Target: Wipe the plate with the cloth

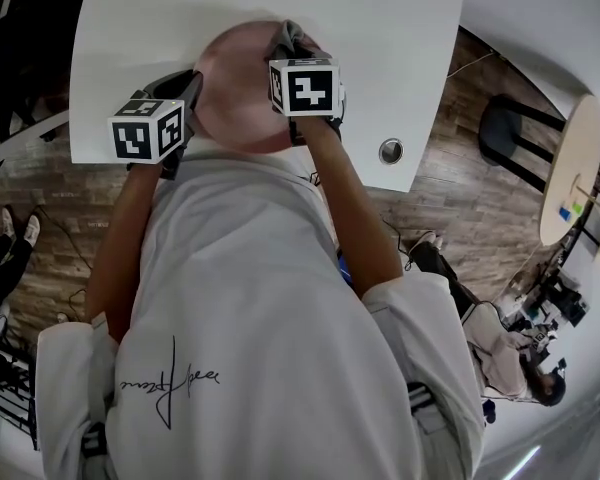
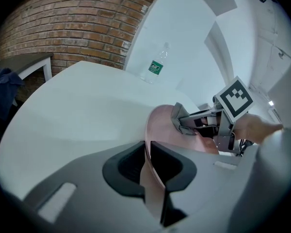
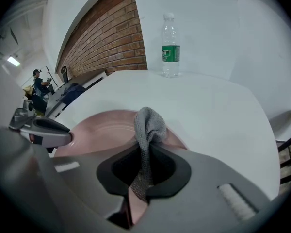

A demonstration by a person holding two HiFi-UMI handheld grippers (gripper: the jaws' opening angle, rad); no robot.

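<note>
A pink plate [image 1: 242, 83] lies on the white table [image 1: 390, 38] just in front of me. My left gripper [image 1: 192, 90] is shut on the plate's left rim; in the left gripper view the rim [image 2: 150, 152] runs edge-on between the jaws. My right gripper [image 1: 292, 40] is shut on a grey cloth [image 1: 286, 36] and holds it over the plate's far right part. In the right gripper view the cloth [image 3: 148, 130] bunches up out of the jaws above the plate [image 3: 104, 127]. The right gripper [image 2: 184, 123] also shows in the left gripper view, over the plate.
A clear water bottle with a green label [image 3: 170, 45] stands at the table's far side, also in the left gripper view [image 2: 156, 64]. A round cable hole [image 1: 390, 151] sits near the table's front right corner. Brick wall [image 2: 63, 28] behind; wooden floor [image 1: 460, 198] and a round side table [image 1: 572, 163] to the right.
</note>
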